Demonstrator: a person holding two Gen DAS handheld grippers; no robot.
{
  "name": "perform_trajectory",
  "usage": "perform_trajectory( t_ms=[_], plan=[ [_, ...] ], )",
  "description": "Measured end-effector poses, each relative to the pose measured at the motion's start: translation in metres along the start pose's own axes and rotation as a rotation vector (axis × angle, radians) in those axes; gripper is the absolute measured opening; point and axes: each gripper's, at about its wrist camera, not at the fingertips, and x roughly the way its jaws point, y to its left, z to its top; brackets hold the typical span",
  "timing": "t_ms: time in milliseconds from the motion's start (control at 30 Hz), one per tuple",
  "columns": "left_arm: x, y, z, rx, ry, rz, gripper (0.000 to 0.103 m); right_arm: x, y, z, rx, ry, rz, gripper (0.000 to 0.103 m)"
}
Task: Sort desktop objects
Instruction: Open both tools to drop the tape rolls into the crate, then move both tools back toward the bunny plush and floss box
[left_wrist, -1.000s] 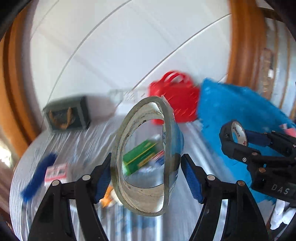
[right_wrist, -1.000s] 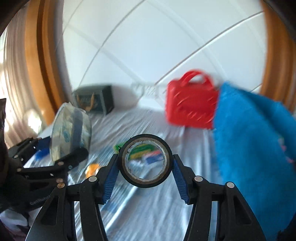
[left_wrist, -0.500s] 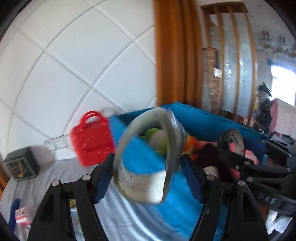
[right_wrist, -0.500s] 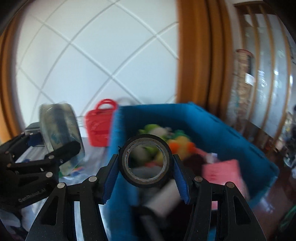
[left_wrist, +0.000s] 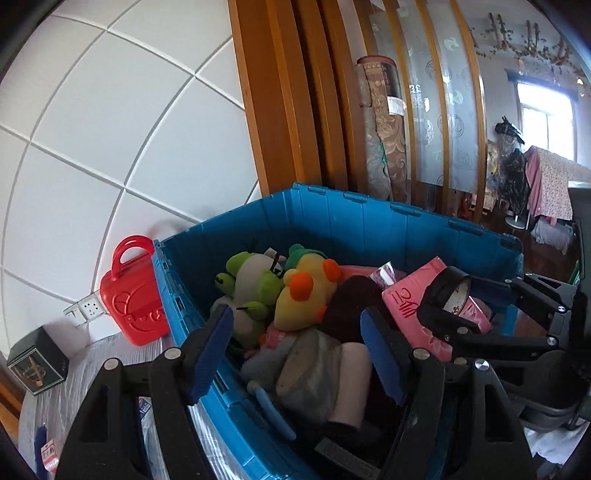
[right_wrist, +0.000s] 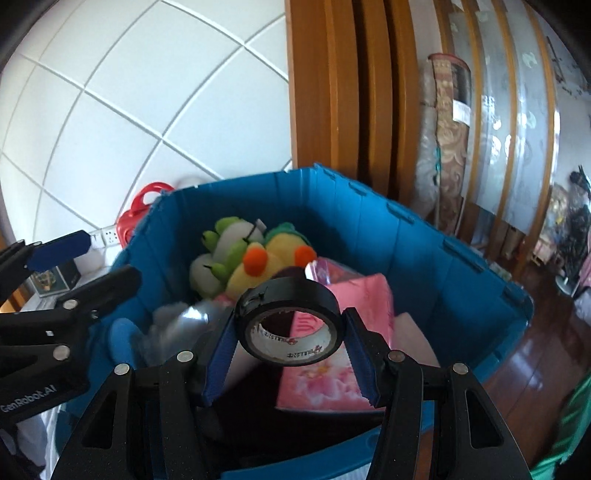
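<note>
My left gripper (left_wrist: 295, 332) hangs open over the blue bin (left_wrist: 369, 201) with nothing between its blue pads. Below it, a clear tape roll (left_wrist: 310, 365) lies among the bin's contents; it is also in the right wrist view (right_wrist: 192, 319). My right gripper (right_wrist: 290, 325) is shut on a black tape roll (right_wrist: 288, 295), held over the near side of the bin (right_wrist: 369, 192). In the left wrist view the right gripper (left_wrist: 448, 299) with the black tape roll (left_wrist: 443, 284) is at the right. In the right wrist view the left gripper (right_wrist: 107, 258) is at the left.
The bin holds a green frog plush (left_wrist: 255, 280), a yellow duck plush (left_wrist: 306, 291) and a pink pack (right_wrist: 332, 369). A red toy case (left_wrist: 135, 299) and a dark box (left_wrist: 35, 363) stand by the tiled wall. Wooden door frames rise behind the bin.
Both grippers swung right from the table to over the blue bin. The clear tape roll has left the left gripper's jaws. The right gripper still grips the black tape roll.
</note>
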Motion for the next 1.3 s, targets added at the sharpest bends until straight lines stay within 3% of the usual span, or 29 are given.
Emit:
perform_trajectory(
  t_ms=[100, 200, 300, 333, 600, 933, 1133, 1300],
  plan=[
    [0.001, 0.001, -0.001, -0.012, 0.006, 0.000, 0.071, 0.002, -0.006, -0.002, 0.005, 0.000, 0.005, 0.063],
    [-0.001, 0.004, -0.001, -0.018, 0.001, 0.010, 0.071, 0.003, -0.007, 0.001, 0.000, -0.013, 0.003, 0.092],
    [-0.007, 0.014, -0.004, -0.040, -0.005, 0.019, 0.077, 0.001, -0.009, 0.005, 0.003, -0.032, -0.004, 0.097],
    [-0.010, 0.017, -0.005, -0.051, -0.012, 0.024, 0.079, 0.000, -0.008, 0.005, 0.007, -0.038, 0.010, 0.103],
    [-0.044, 0.071, -0.022, -0.184, -0.061, 0.107, 0.080, -0.021, 0.014, 0.014, 0.014, -0.104, 0.083, 0.103],
    [-0.094, 0.175, -0.089, -0.370, -0.049, 0.251, 0.080, -0.059, 0.096, 0.032, -0.053, -0.255, 0.235, 0.103],
    [-0.119, 0.247, -0.141, -0.445, 0.001, 0.363, 0.080, -0.047, 0.168, 0.037, -0.083, -0.204, 0.381, 0.103],
    [-0.137, 0.313, -0.189, -0.509, 0.064, 0.442, 0.080, -0.038, 0.230, 0.035, -0.112, -0.173, 0.449, 0.103]
  ],
)
